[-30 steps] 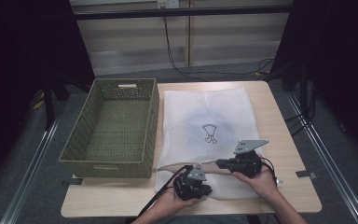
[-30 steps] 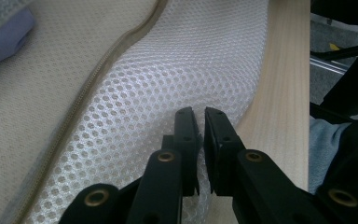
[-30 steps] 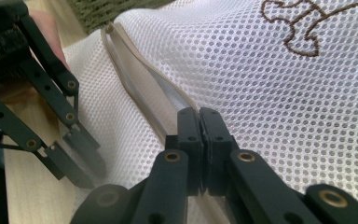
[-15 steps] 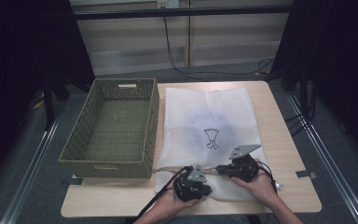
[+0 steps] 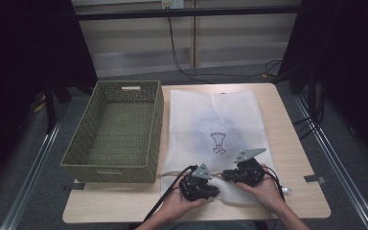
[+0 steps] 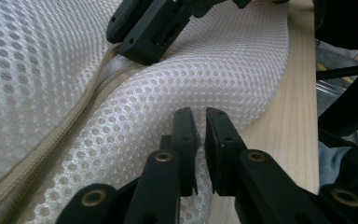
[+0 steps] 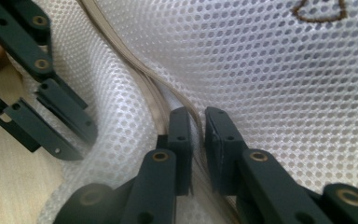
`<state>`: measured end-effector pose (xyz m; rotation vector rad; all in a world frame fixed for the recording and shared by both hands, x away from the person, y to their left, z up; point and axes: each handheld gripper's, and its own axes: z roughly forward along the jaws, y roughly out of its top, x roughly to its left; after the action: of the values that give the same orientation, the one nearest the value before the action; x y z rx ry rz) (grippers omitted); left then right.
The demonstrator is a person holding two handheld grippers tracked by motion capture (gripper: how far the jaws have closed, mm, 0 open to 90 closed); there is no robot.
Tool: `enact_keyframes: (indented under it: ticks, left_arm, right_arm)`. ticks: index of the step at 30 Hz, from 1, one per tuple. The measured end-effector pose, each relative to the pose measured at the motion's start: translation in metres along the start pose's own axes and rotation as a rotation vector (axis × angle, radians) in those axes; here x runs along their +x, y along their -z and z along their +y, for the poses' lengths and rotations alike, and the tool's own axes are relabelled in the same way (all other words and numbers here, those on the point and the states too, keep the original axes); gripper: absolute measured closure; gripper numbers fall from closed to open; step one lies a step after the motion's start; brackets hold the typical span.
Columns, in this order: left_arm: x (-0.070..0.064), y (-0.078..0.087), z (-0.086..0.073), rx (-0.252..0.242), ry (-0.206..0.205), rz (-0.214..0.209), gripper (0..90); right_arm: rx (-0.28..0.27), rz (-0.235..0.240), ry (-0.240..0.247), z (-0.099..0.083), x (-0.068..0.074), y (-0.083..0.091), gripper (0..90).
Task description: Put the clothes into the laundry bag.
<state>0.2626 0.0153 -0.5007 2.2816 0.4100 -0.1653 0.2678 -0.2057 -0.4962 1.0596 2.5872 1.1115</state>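
Up close, beige zipper (image 7: pixel 156 100) between jaws.

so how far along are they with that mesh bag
Early. Done: the white mesh bag lies flat on the table beside the empty basket. In hand: the left gripper pinches mesh at the near edge, and the right gripper closes on the beige zipper. Left: probably working the zipper; nothing is in the basket yet.

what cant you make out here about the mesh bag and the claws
- Zipper pull: the right claw hides where the zipper runs between its jaws in the right gripper view.
- Mesh bag near edge: hands and claws cover it in the high view.
- Left claw: whether mesh is pinched is unclear.
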Motion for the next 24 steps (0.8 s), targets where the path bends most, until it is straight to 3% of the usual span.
enact_keyframes:
  ticks: [4, 8, 13, 17, 24]
  left_arm:
    - [-0.002, 0.006, 0.000, 0.000, 0.016, 0.001, 74.5]
    - [0.000, 0.024, 0.002, -0.051, 0.035, 0.023, 70.7]
    - [0.006, 0.046, 0.000, -0.077, 0.032, 0.088, 65.8]
    - [0.007, 0.061, -0.003, -0.096, 0.024, 0.117, 60.7]
    - [0.000, 0.088, -0.008, -0.152, 0.007, 0.180, 44.6]
  right_arm:
    - [-0.031, 0.017, -0.018, 0.002, -0.003, 0.004, 77.9]
    - [-0.045, 0.021, -0.042, 0.000, -0.005, 0.008, 72.6]
    - [-0.116, 0.022, -0.073, 0.002, -0.006, 0.020, 67.5]
    - [-0.177, 0.018, -0.101, 0.003, -0.008, 0.031, 66.0]
    - [-0.272, 0.014, -0.109, 0.009, -0.007, 0.052, 57.6]
